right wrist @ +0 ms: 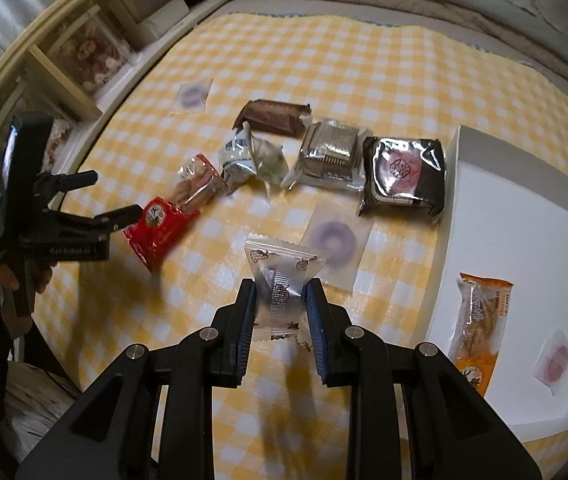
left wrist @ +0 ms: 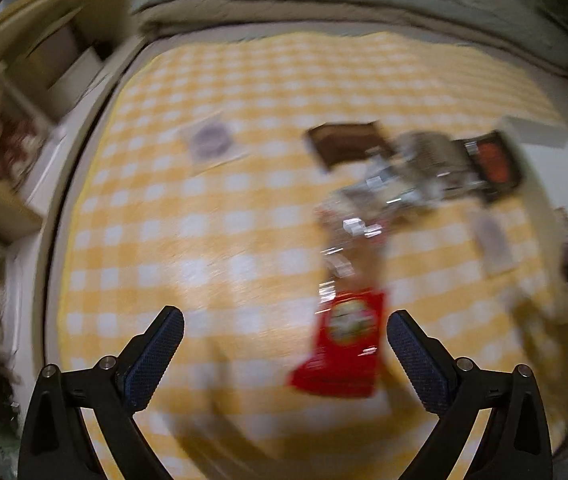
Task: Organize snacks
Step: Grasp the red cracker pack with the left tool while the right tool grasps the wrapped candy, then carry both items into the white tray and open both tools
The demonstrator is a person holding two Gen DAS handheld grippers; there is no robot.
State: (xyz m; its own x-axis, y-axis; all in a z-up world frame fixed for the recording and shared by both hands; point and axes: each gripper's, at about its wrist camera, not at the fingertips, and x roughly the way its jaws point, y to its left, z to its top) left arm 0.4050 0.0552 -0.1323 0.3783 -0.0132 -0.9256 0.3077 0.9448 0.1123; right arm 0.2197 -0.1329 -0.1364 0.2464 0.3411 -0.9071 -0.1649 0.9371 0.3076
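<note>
Nearest in the right wrist view, the right gripper [right wrist: 280, 300] is clamped on a clear snack sachet [right wrist: 282, 280], pinched across its middle and held above the yellow checked cloth [right wrist: 384, 68]. The sachet's long axis runs away from the camera, toward 12 o'clock, with its wide crimped end flared beyond the fingertips and the other crimped end tucked back between the jaws. The step in hand is judged to be the carry to the white tray [right wrist: 524, 208], at about 3 o'clock. It is best done with the pinch kept firm, since the film looks slippery, and with the sachet lifted clear of the tray's near wall before release beside the orange snack bar [right wrist: 480, 320] and the pink ring sweet [right wrist: 556, 364] already lying there.

At 9 o'clock the left gripper [right wrist: 96, 198] is seen with its jaws apart, just beside the red-ended biscuit packet [right wrist: 172, 208], whose long axis runs from 7 to 1 o'clock. Whether they touch cannot be told.

Farther off lie a purple ring sweet [right wrist: 332, 238], a dark foil pack [right wrist: 404, 172], a silver pack [right wrist: 330, 152] and a brown bar [right wrist: 272, 116].
</note>
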